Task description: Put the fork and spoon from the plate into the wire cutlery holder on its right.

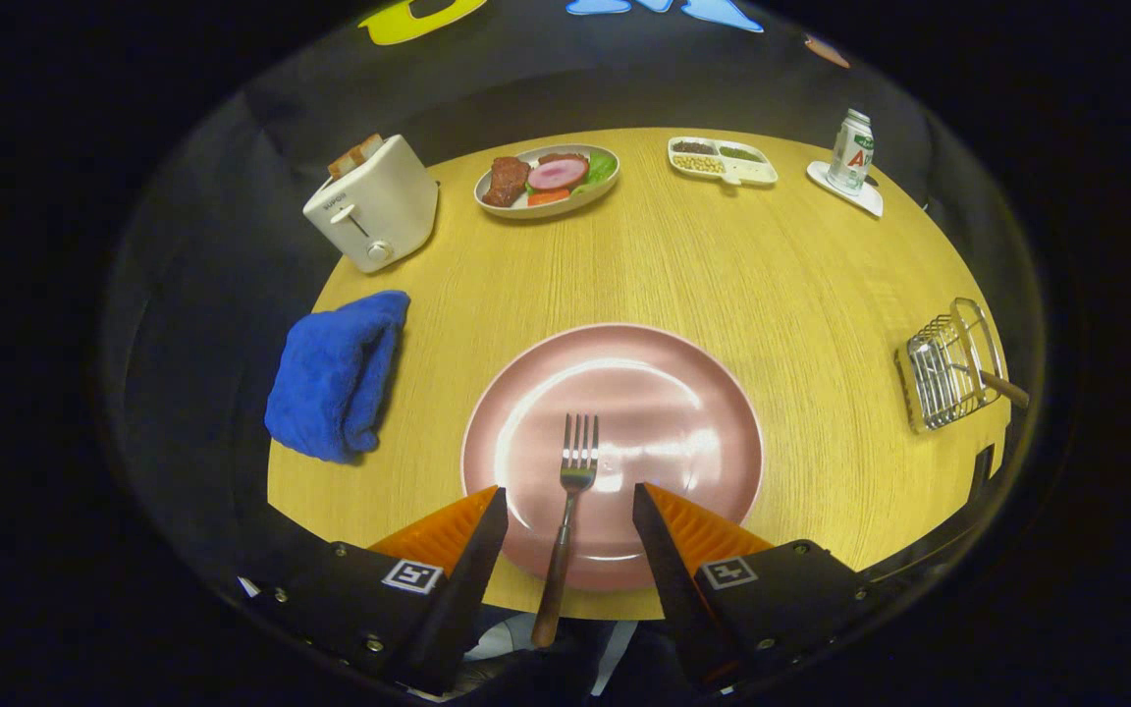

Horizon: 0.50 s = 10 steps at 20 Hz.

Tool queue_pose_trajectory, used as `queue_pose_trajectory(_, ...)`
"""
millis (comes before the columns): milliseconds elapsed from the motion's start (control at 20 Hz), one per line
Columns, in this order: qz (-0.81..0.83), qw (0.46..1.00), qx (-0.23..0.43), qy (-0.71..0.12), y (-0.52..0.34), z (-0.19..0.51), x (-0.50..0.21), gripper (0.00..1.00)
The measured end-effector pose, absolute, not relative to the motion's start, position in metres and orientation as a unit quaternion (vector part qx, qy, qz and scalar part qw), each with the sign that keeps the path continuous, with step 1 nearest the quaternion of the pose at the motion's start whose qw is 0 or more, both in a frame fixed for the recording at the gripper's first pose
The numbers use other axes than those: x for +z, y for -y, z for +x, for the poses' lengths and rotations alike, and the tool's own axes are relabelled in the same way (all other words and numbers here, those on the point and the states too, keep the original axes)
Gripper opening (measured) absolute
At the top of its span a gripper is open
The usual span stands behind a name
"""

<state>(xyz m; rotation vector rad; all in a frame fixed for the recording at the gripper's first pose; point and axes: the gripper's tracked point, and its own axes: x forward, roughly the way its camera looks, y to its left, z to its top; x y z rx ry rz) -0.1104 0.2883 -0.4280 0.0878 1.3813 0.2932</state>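
A: What are the tongs doing in the gripper view?

B: The gripper [570,503] is hanging wide open over the near rim of the pink plate [683,393], gripping nothing. The fork [565,511] is lying on the plate between the two fingers, tines pointing away, its brown handle reaching back over the rim toward the camera.

A: And the holder?

B: The wire cutlery holder [948,368] is sitting well off to the right near the table [723,265] edge, with a wooden handle sticking out of it. A blue cloth [335,373] is lying left of the plate.
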Motion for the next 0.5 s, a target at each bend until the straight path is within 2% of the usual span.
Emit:
queue_pose_trajectory(200,0.030,0.752,0.132,-0.646,-0.290,-0.129,-0.444,0.80)
queue_pose_trajectory(250,0.031,0.751,0.127,-0.648,-0.289,-0.130,-0.449,0.78)
queue_pose_trajectory(300,0.035,0.747,0.124,-0.653,-0.290,-0.132,-0.453,0.62)
queue_pose_trajectory(500,0.044,0.734,0.115,-0.668,-0.288,-0.138,-0.458,0.63)
